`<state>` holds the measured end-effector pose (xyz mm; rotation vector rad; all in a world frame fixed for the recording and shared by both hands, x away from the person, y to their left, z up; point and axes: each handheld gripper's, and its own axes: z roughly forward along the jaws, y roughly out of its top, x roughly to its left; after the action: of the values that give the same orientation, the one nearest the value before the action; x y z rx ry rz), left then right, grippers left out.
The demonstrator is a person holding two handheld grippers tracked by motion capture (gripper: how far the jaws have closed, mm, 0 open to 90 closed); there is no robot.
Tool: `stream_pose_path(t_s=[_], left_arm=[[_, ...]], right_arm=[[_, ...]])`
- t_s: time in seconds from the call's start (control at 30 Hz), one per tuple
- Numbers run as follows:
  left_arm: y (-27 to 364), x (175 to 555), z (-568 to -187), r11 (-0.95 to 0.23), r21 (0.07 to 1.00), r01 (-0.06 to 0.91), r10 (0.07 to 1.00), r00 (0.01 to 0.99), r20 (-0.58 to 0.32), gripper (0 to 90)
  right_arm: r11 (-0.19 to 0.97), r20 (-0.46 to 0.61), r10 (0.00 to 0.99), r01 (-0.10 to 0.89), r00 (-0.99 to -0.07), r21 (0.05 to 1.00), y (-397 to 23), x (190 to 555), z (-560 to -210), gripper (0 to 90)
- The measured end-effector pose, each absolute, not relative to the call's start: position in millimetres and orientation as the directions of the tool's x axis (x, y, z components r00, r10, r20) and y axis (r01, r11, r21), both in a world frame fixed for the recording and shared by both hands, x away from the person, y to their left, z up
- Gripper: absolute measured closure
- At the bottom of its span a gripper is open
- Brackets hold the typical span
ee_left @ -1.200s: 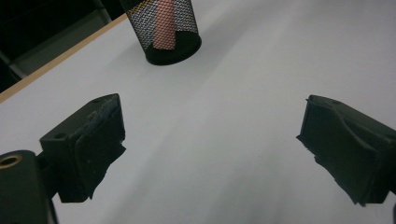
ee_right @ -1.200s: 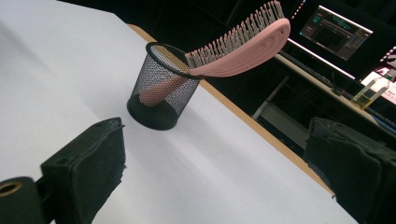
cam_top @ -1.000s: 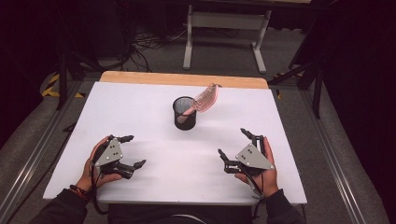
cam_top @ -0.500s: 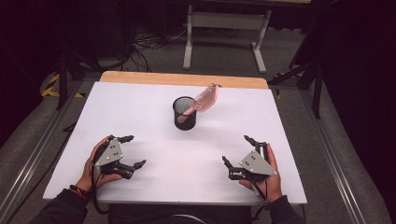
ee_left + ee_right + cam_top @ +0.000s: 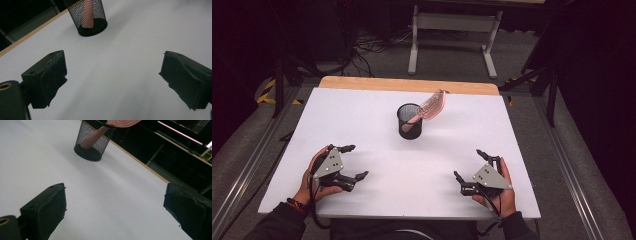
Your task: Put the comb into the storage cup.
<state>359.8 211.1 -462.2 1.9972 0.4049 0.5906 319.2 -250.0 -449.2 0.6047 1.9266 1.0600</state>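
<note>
Black mesh cup (image 5: 410, 121), mid-surface (image 5: 362, 120), holding a pink brush (image 5: 427, 107) leaning up and to the right. We hold left tongs (image 5: 352, 162) and right tongs (image 5: 468, 165) spread, empty; the cup lies ahead between them, roughly equidistant.

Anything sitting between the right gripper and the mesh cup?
No. Between the right gripper and the mesh cup lies bare white table, seen in the high view and right gripper view.
</note>
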Motion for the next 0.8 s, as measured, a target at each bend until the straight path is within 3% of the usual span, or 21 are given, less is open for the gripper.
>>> stream_pose_path(t_s=[0.37, 0.8], left_arm=[[210.8, 360.6, -460.1, -0.451, 0.892, 0.028, 0.51, 0.828, 0.232, 7.5], [208.9, 359.4, -460.3, -0.453, 0.891, 0.025, 0.507, 0.83, 0.234, 7.1]], right_arm=[[0.504, -0.386, 0.738, 0.072, -0.553, 0.861, -267.9, 320.5, -465.1, 6.0], [0.469, -0.358, 0.749, 0.065, -0.557, 0.881, -269.6, 319.6, -461.5, 5.9]])
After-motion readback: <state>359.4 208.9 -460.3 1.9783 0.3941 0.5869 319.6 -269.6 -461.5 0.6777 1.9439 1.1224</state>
